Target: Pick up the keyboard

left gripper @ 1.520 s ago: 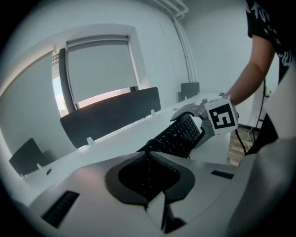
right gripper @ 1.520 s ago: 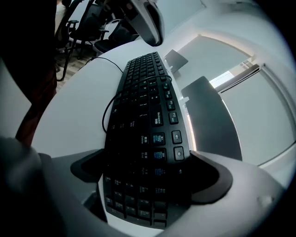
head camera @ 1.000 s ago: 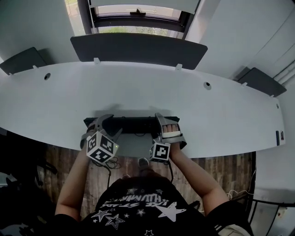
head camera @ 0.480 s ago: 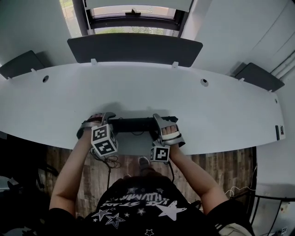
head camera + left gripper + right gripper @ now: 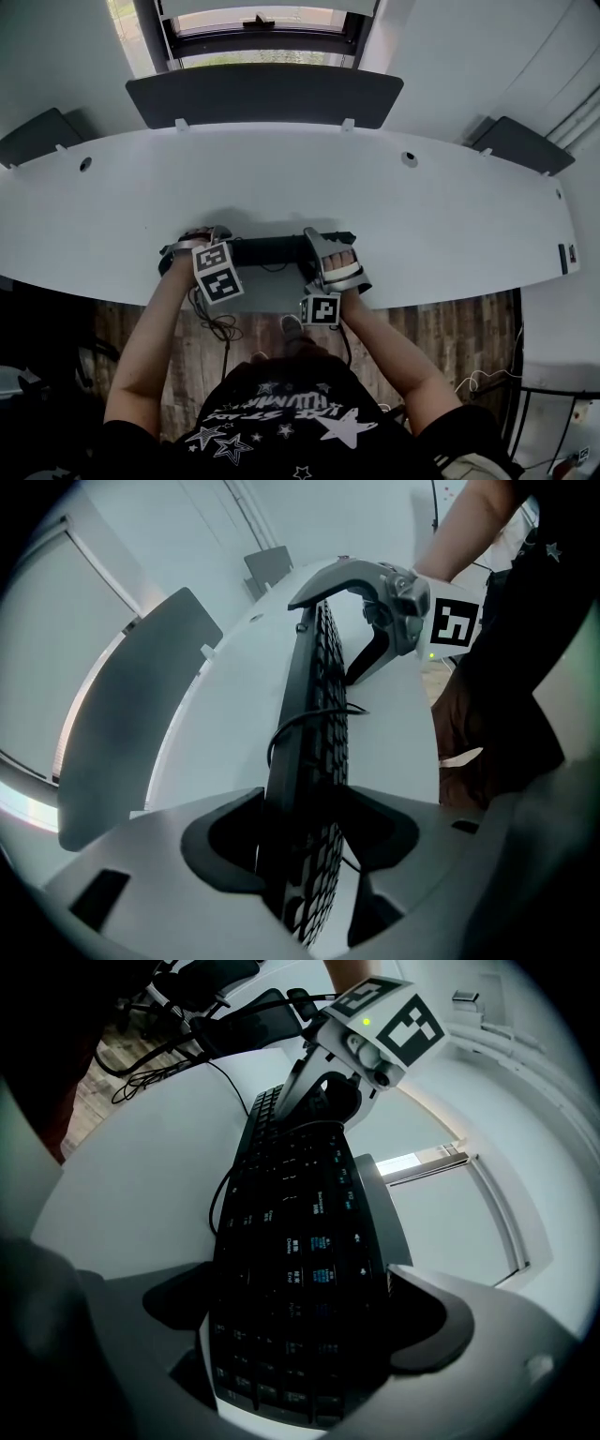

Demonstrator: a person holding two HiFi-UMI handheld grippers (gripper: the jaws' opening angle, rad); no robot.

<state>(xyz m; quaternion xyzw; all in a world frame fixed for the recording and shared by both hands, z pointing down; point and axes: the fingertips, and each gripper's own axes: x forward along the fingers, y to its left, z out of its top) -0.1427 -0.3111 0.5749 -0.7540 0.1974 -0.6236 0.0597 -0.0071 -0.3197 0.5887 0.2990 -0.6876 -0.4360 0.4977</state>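
Note:
A black keyboard (image 5: 270, 250) lies along the near edge of the white desk (image 5: 300, 187), held at both ends and tipped up on its long edge. My left gripper (image 5: 194, 246) is shut on its left end. The left gripper view shows the keyboard (image 5: 317, 742) edge-on between the jaws of the left gripper (image 5: 300, 850), with the right gripper (image 5: 375, 611) at the far end. My right gripper (image 5: 325, 251) is shut on the right part; in the right gripper view the key face (image 5: 300, 1232) fills the right gripper (image 5: 300, 1335), and the left gripper (image 5: 333, 1087) clasps the far end.
A dark divider panel (image 5: 262, 94) stands along the desk's back edge, with smaller panels at the far left (image 5: 37, 136) and right (image 5: 520, 145). The keyboard's cable (image 5: 274, 268) loops on the desk. Cables (image 5: 220, 328) lie on the wooden floor below.
My left gripper, open beside the keyboard's left end a second ago, has moved in and shut on it. The keyboard has tipped up onto its edge. The right gripper kept its hold.

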